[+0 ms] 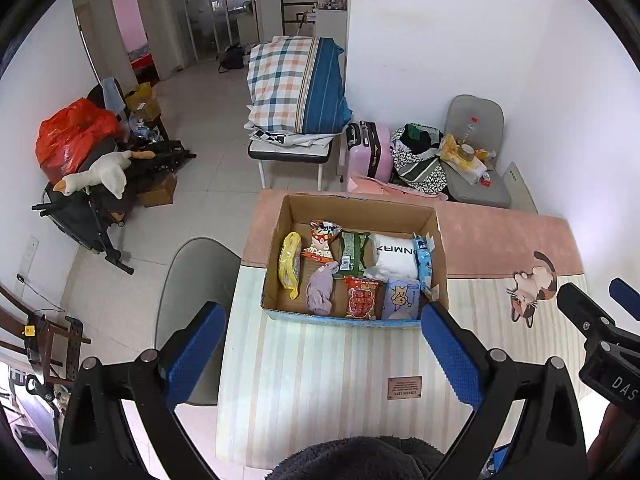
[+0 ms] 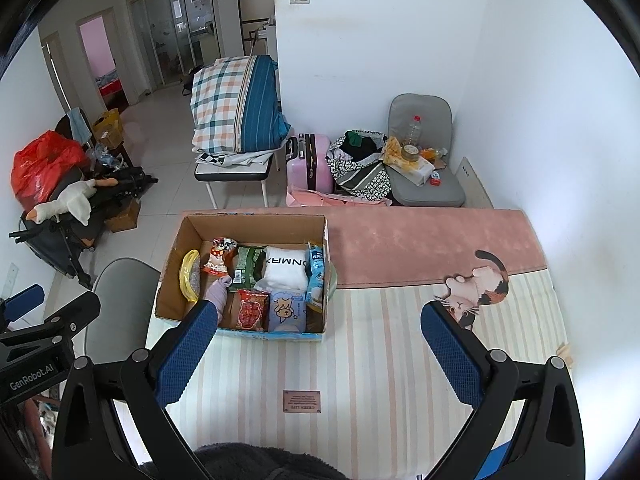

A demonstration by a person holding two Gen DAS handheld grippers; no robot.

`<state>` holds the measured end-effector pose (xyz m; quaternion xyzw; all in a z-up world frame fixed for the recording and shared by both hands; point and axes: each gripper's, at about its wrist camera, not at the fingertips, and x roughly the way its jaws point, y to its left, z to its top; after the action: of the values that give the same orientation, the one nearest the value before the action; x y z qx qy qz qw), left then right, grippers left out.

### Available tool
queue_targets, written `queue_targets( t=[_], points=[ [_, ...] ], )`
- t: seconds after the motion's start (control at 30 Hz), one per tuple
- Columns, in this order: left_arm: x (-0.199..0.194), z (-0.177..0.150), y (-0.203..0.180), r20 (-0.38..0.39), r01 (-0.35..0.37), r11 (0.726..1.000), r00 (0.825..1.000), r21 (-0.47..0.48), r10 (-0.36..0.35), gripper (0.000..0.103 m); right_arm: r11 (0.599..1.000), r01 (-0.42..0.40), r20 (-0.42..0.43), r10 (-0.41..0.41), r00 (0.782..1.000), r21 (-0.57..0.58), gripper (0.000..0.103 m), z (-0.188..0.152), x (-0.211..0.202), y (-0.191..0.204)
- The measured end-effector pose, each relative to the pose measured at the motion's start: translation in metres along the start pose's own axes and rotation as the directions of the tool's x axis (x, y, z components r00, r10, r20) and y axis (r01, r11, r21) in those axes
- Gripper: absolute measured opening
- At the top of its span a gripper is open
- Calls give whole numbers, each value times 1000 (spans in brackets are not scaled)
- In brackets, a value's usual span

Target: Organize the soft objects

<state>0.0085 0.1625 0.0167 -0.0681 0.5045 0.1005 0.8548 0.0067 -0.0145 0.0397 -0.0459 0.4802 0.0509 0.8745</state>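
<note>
A cardboard box (image 1: 438, 240) (image 2: 176, 248) stands on the striped table mat (image 1: 320, 376) (image 2: 360, 360). Inside lie a yellow bag (image 1: 289, 261), several snack packets such as a red one (image 1: 362, 297) (image 2: 252, 309), a lilac cloth (image 1: 320, 288) (image 2: 219, 291), a white pillow pack (image 1: 394, 255) (image 2: 285, 270) and a cat-print tissue pack (image 1: 401, 298) (image 2: 286, 312). My left gripper (image 1: 320, 326) hovers open just before the box's near wall. My right gripper (image 2: 320, 320) is open too, to the right of the box, with nothing between its fingers.
The mat has a pink far band (image 2: 432, 240) and a cat picture (image 2: 478, 288). A grey chair (image 1: 192, 280) stands left of the table. Beyond are a plaid bedding stack on a bench (image 1: 296, 88), a pink suitcase (image 1: 370, 150) and a cluttered grey chair (image 2: 424, 160).
</note>
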Motion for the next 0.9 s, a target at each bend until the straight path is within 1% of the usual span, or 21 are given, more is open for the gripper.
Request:
queue_targets(
  t=[0.6,0.9],
  points=[
    [0,10,4,7,3,1000,1000,8,-3,101,1000,-13,-5,13,1000,1,103,0,-4,0],
    [-1,8,2,11,5,1000,1000,15,-5,101,1000,-13,-3,13,1000,1,103,1,-5,0]
  ],
)
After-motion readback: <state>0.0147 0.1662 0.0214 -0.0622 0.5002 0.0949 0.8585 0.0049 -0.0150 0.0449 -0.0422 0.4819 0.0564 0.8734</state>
